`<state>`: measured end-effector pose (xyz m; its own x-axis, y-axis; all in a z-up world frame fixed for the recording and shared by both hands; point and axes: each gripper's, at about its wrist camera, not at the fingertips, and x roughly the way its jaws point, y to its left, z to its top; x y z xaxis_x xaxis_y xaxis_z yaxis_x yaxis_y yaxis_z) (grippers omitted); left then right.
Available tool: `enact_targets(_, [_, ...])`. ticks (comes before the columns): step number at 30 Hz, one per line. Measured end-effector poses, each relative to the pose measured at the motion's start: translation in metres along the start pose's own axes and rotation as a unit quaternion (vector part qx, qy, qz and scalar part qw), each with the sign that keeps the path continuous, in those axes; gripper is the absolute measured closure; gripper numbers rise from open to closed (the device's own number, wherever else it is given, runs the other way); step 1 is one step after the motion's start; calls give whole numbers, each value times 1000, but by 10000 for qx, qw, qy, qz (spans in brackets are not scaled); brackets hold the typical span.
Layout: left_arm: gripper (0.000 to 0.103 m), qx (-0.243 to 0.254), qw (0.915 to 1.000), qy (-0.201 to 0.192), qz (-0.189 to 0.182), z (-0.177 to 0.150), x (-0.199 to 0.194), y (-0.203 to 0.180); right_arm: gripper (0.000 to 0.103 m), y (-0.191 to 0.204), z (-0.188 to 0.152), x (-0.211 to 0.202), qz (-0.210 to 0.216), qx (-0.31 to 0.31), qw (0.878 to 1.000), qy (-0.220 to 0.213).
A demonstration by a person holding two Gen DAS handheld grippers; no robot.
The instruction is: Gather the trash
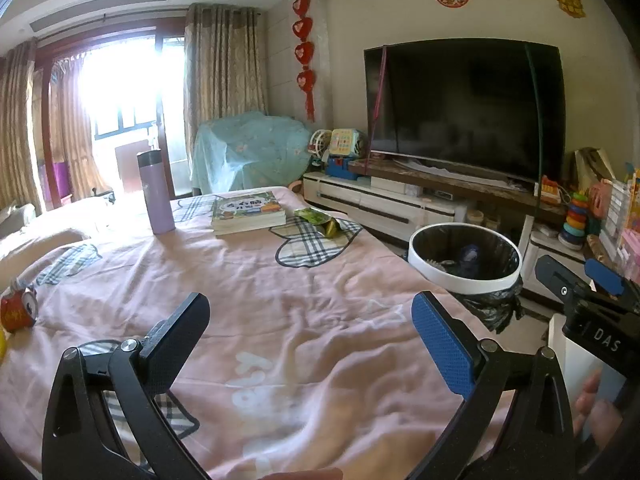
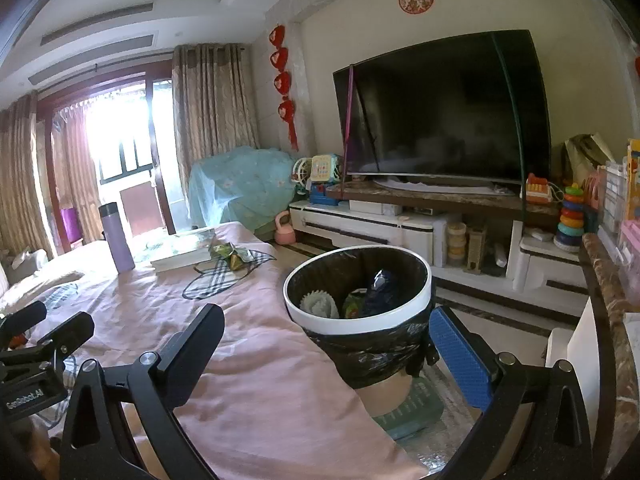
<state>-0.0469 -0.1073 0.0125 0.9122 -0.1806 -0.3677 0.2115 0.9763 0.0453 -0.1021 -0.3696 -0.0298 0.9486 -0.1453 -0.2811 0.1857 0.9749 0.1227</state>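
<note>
In the left wrist view, the left gripper [image 1: 310,344] hangs over a pink bedspread [image 1: 260,320] with its two fingers spread wide and nothing between them. At the far end of the spread, a green snack wrapper [image 1: 320,220] lies on a plaid heart patch, just beside a stack of books [image 1: 248,212]. A purple thermos [image 1: 155,192] stands upright left of the books. A red can [image 1: 18,312] lies near the left edge of the spread. A white-rimmed trash bin [image 1: 464,258] lined with a black bag stands off the bed's right side, and the right gripper [image 1: 580,280] shows beyond it at the frame edge.

In the right wrist view, the right gripper [image 2: 326,344] is also wide apart and empty, with the trash bin [image 2: 360,300] right ahead between its fingers; crumpled scraps already lie inside it. The snack wrapper [image 2: 230,256] sits far off on the bedspread [image 2: 240,340], against the books [image 2: 180,250]. The thermos [image 2: 116,238] stands to their left. A dark television [image 2: 444,108] fills the wall behind.
</note>
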Motion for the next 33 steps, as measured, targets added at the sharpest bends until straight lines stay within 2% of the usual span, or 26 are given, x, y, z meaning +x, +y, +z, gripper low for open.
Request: enact_targets(33, [0, 11, 10000, -68, 56, -1, -4, -4, 0, 5, 2, -5, 144, 22, 9999, -51])
